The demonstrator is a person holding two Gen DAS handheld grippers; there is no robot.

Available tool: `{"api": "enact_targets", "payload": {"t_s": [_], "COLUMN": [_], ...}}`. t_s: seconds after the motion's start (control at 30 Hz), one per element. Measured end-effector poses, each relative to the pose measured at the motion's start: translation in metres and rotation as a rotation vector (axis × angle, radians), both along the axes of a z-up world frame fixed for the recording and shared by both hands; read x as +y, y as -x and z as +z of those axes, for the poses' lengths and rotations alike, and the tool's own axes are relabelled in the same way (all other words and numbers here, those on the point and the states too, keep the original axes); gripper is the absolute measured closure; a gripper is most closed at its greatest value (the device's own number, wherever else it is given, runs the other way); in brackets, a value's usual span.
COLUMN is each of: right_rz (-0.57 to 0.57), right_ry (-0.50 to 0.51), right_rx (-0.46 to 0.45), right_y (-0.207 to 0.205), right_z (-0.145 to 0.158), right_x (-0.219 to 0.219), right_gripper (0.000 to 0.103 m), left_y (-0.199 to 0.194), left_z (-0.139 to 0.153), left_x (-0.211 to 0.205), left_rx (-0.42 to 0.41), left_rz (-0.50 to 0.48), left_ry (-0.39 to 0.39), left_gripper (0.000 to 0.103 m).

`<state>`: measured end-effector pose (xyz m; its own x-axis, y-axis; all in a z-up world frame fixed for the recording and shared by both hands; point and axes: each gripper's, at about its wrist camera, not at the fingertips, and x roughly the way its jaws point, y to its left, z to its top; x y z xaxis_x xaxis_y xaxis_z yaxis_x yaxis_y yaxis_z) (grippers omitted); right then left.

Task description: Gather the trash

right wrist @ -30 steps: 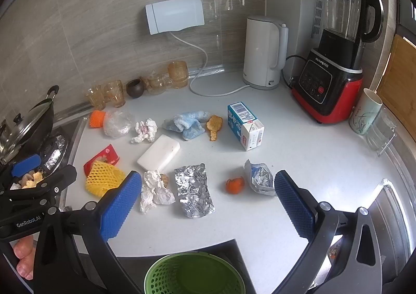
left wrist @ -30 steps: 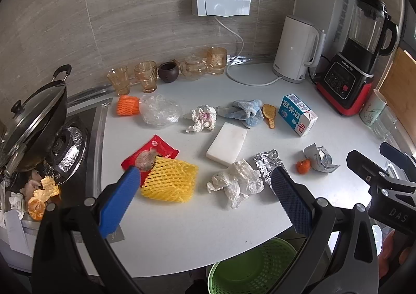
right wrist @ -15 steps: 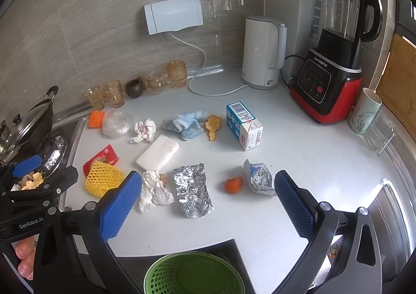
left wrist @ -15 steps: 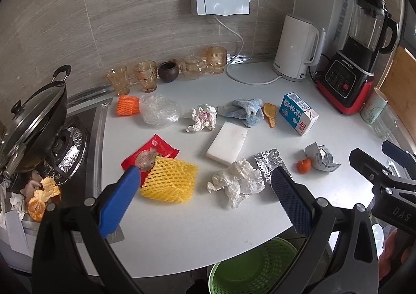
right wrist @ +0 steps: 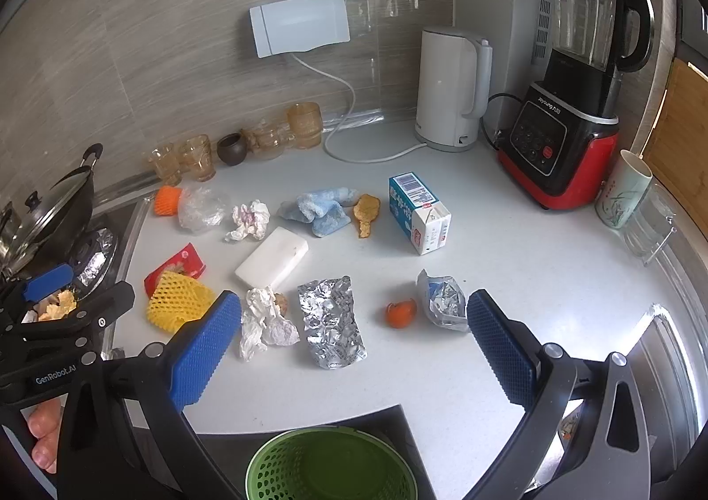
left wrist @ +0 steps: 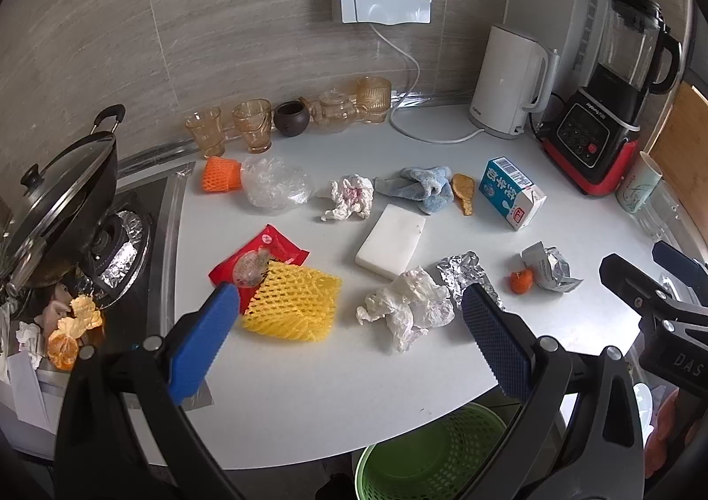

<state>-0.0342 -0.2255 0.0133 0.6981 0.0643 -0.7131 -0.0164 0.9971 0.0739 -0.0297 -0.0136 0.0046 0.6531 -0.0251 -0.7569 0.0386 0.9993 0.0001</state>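
Observation:
Trash lies scattered on the white counter (left wrist: pixel 309 385): a yellow foam net (left wrist: pixel 292 307), a red wrapper (left wrist: pixel 259 259), crumpled white paper (left wrist: pixel 407 305), foil (right wrist: pixel 332 321), an orange peel (right wrist: pixel 400 314), a silver packet (right wrist: pixel 442 298), a milk carton (right wrist: pixel 418 212), a tissue (left wrist: pixel 349 201), a clear bag (left wrist: pixel 274 186) and an orange net (left wrist: pixel 221 175). A green bin (right wrist: pixel 332 464) stands below the counter's front edge. My left gripper (left wrist: pixel 349 332) hovers open above the yellow net and paper. My right gripper (right wrist: pixel 354 332) hovers open over the foil, nothing held.
A white foam block (left wrist: pixel 391 241), blue cloth (left wrist: pixel 420 190) and brown scrap (left wrist: pixel 463 192) lie mid-counter. Glass cups (left wrist: pixel 252 130) line the wall. A kettle (left wrist: pixel 509 82), blender (left wrist: pixel 615 101) and mug (right wrist: pixel 621 190) stand at the right. A lidded wok (left wrist: pixel 57 199) sits on the stove at left.
Both grippers have barely shifted; the scene has slid slightly in each view. Nothing was picked up or let go.

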Motion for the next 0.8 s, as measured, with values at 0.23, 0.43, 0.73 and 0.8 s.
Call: {"api": "enact_targets", "payload": {"t_s": [0.23, 0.43, 0.73, 0.8], "right_rz": [0.001, 0.002, 0.024, 0.028], "right_ry": [-0.003, -0.003, -0.018, -0.012], "right_rx": [0.005, 0.005, 0.033, 0.038], "right_y": [-0.001, -0.002, -0.006, -0.007], "right_z": [-0.003, -0.003, -0.026, -0.034], "right_x": [0.002, 0.002, -0.002, -0.001], "right_gripper": [0.002, 0.002, 0.002, 0.002], "left_y": [-0.002, -0.004, -0.007, -0.006], "left_z": [-0.003, -0.007, -0.033, -0.040], "left_x": [0.001, 0.004, 0.031, 0.036], "left_rx": [0.008, 0.006, 0.011, 0.007], "left_rz": [0.006, -0.004, -0.020, -0.022], "left_ry": [-0.003, 0.013, 0.032, 0.013], "left_gripper": [0.006, 0.006, 0.006, 0.006]}}
